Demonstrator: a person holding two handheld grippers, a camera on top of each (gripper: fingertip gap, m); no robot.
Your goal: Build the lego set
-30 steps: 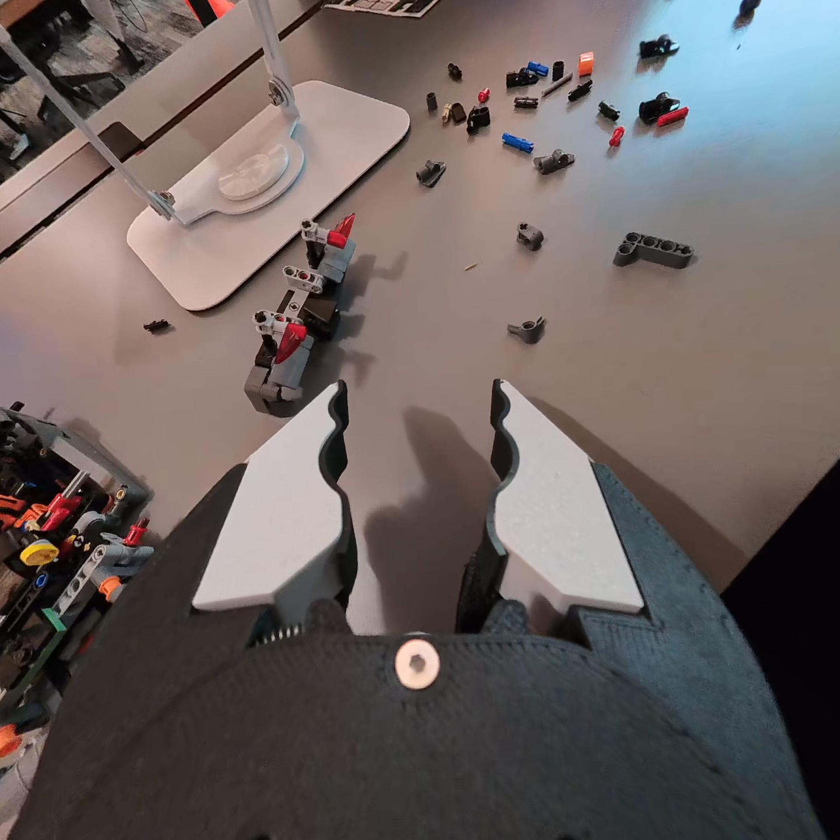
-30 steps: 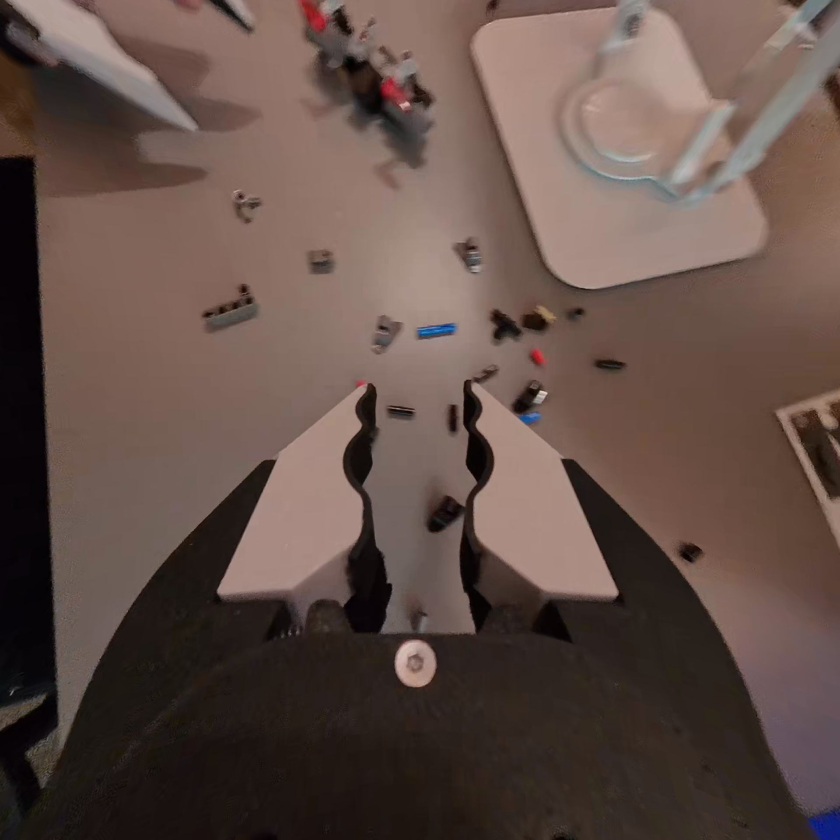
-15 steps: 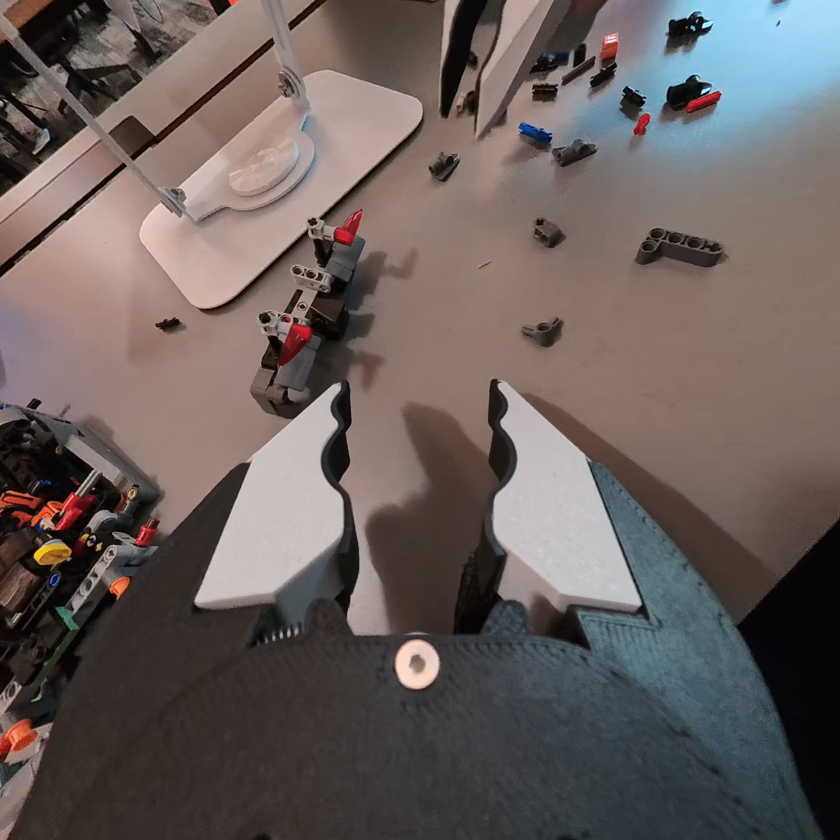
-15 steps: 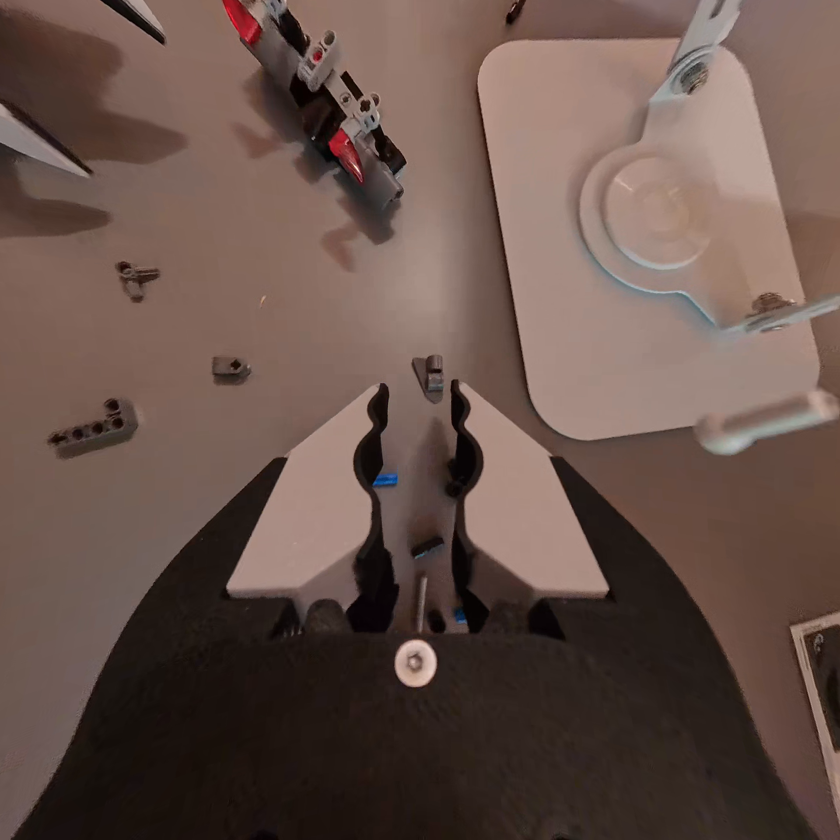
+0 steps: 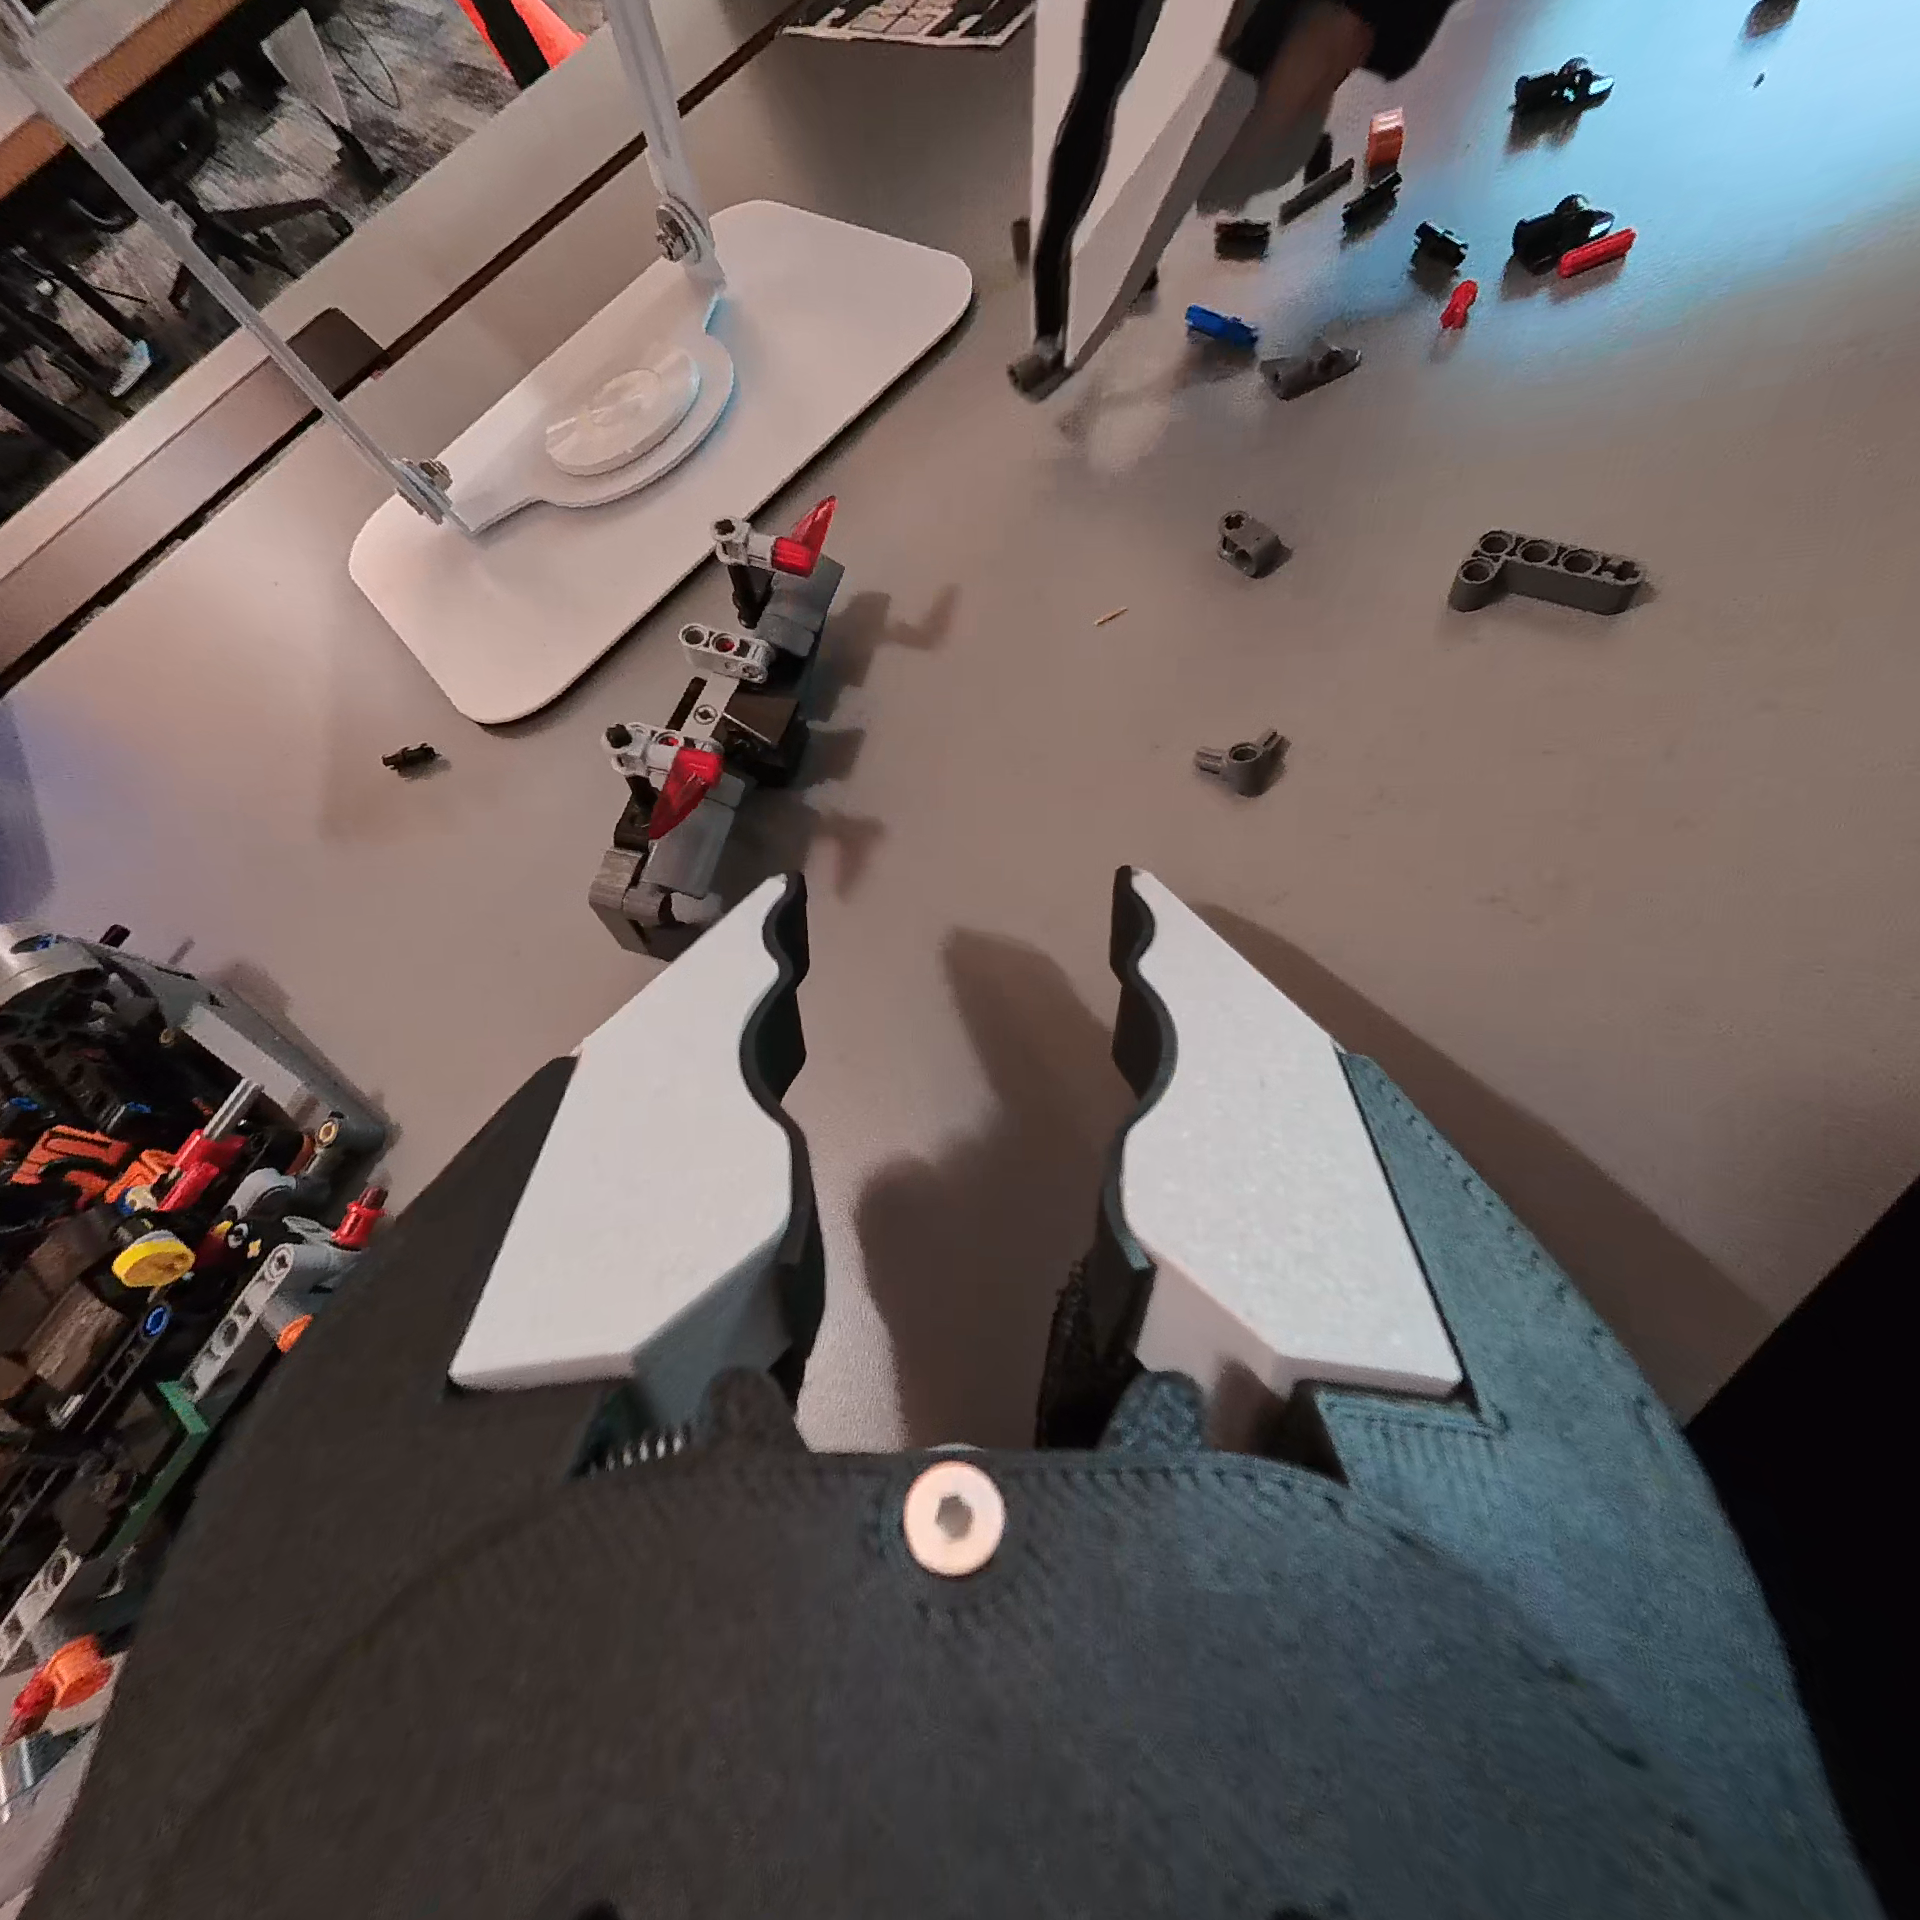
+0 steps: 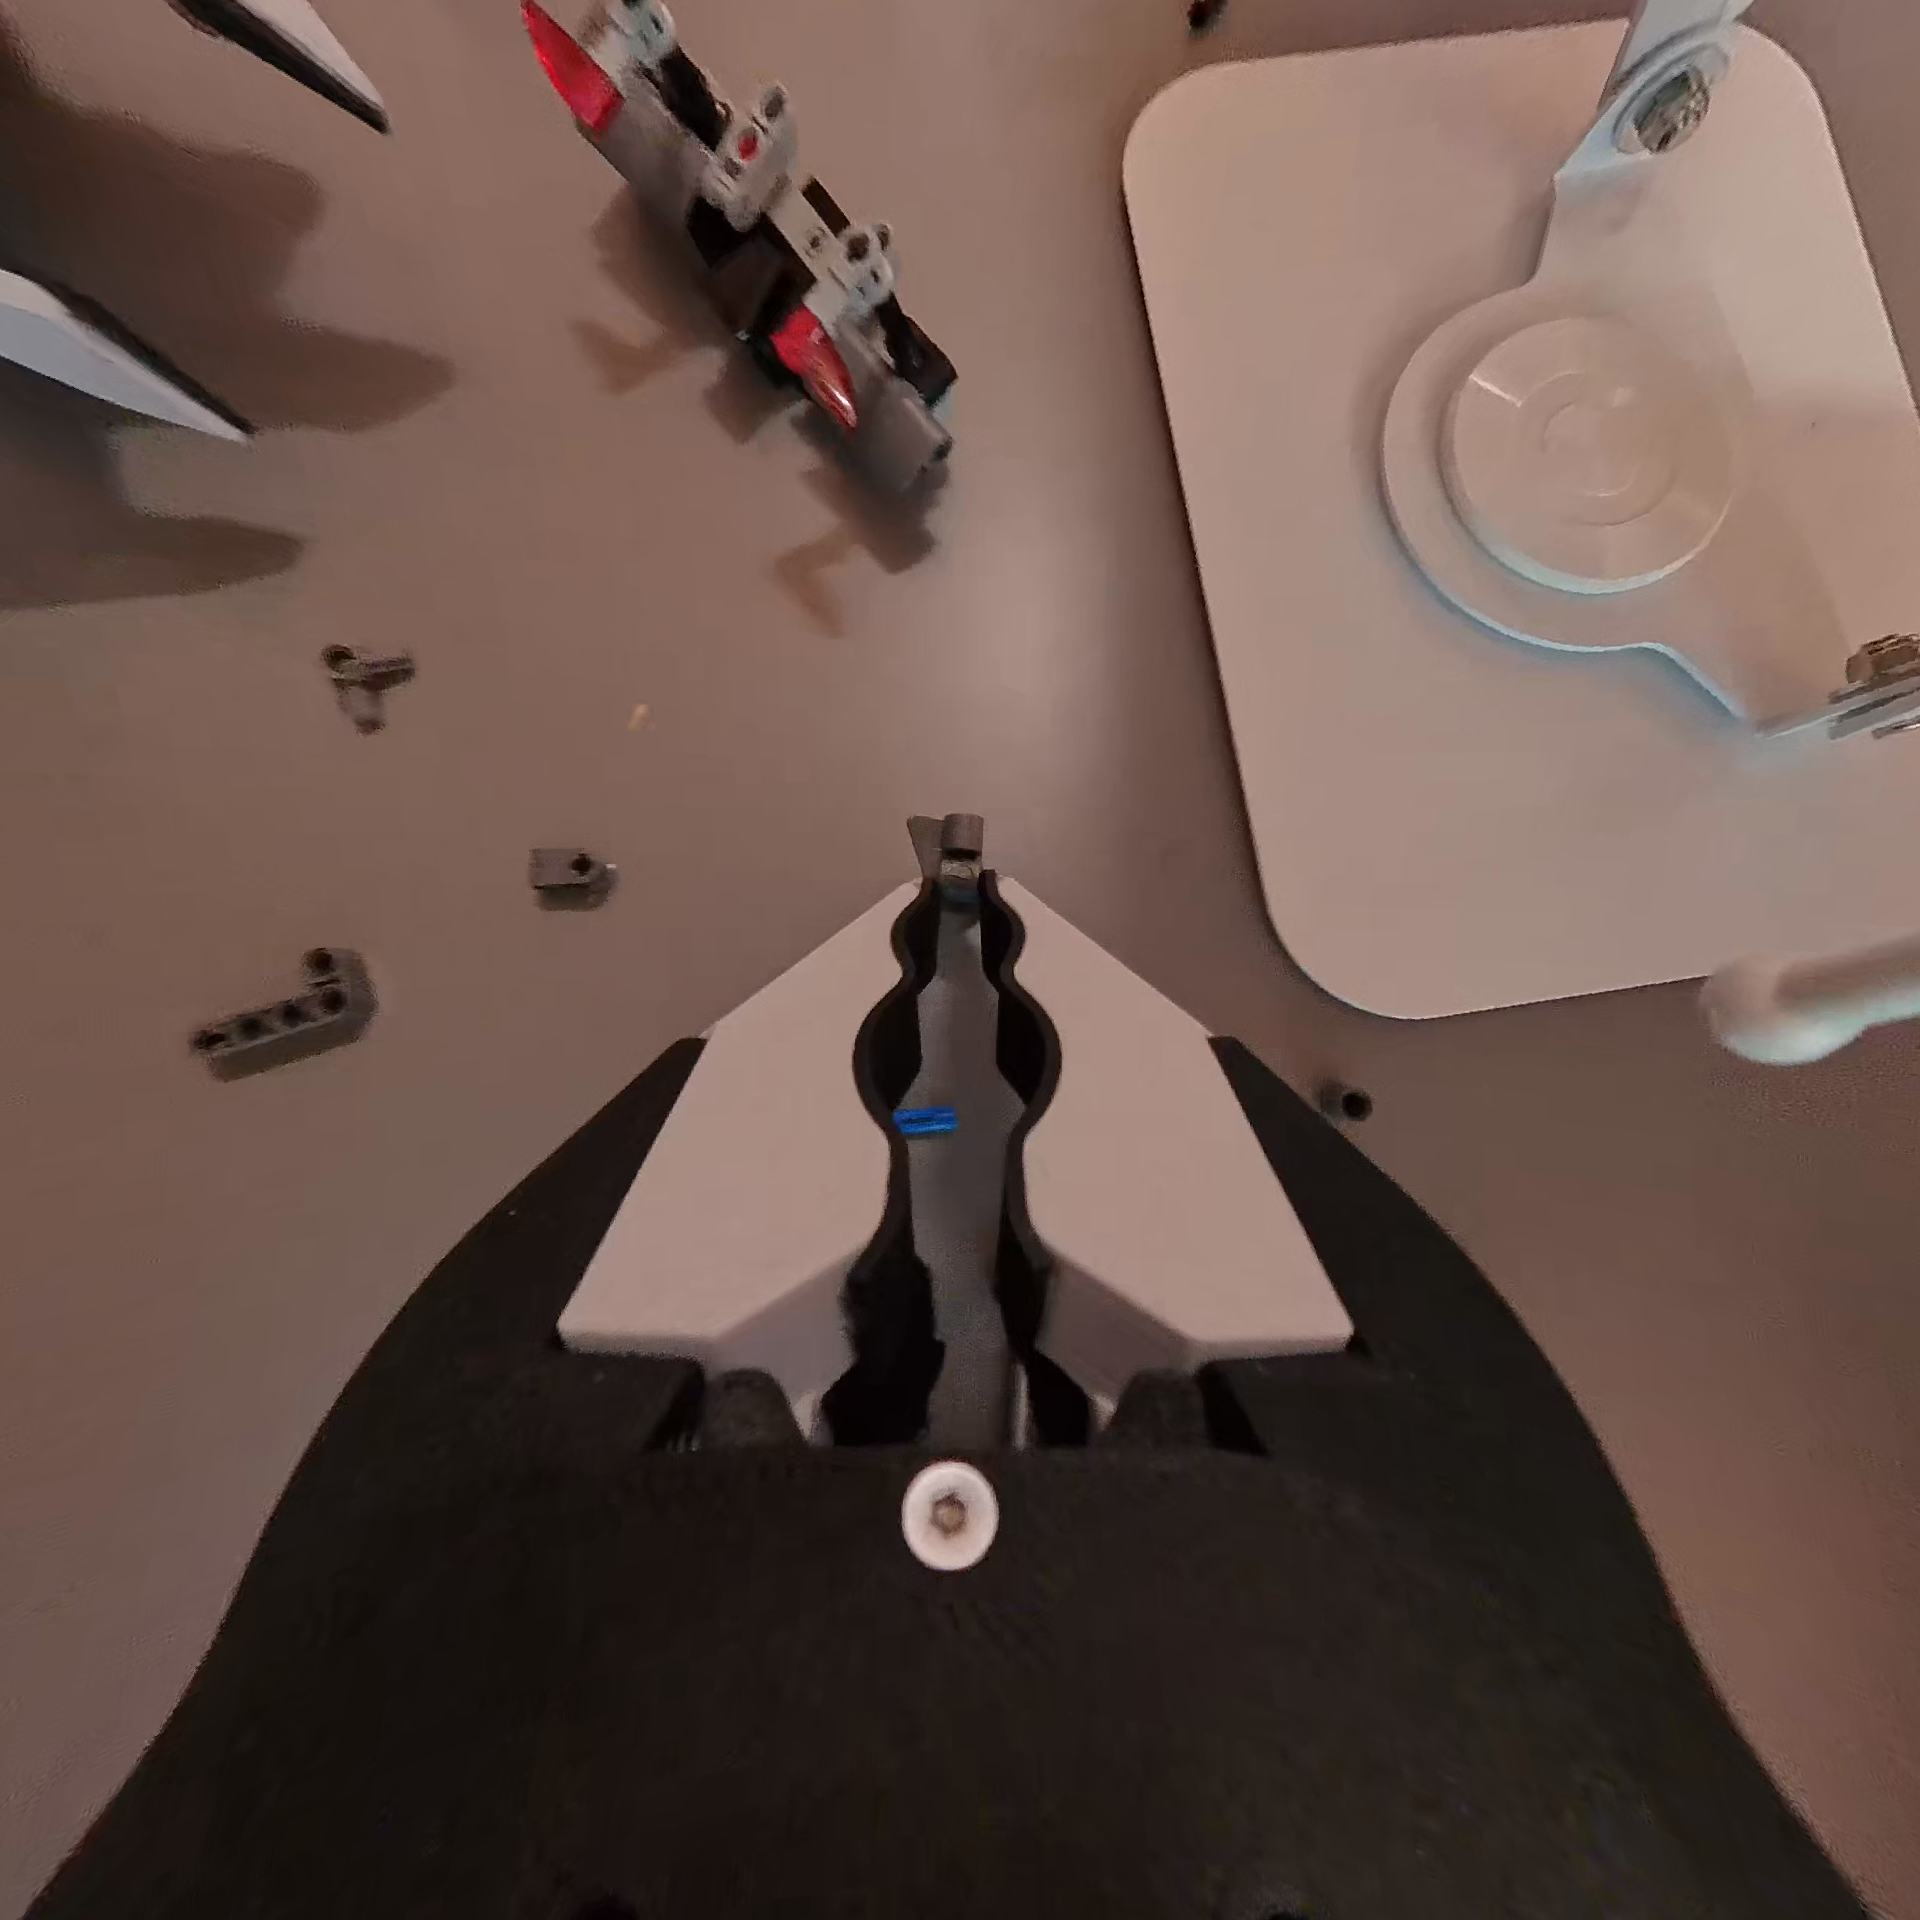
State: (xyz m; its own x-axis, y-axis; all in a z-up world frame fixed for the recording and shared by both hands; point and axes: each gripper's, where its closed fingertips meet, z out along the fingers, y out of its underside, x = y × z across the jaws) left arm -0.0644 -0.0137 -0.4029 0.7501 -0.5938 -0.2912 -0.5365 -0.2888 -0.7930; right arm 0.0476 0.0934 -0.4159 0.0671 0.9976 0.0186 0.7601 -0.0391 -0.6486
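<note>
Small grey connector piece [image 6: 951, 844]: lower part was hidden between the right gripper [image 6: 954, 883] tips
Box of mixed coloured bricks [image 5: 125, 1226]: cut off by left edge
Far white-fingered gripper [image 5: 1101, 208]: motion-blurred, top cut off

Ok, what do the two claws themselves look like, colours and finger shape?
Both match. The left claw has a black, ribbed printed body, two flat white wedge fingers with black wavy inner pads, and a silver hex screw at the centre. The right claw looks the same. No cables or sleeves show.
</note>
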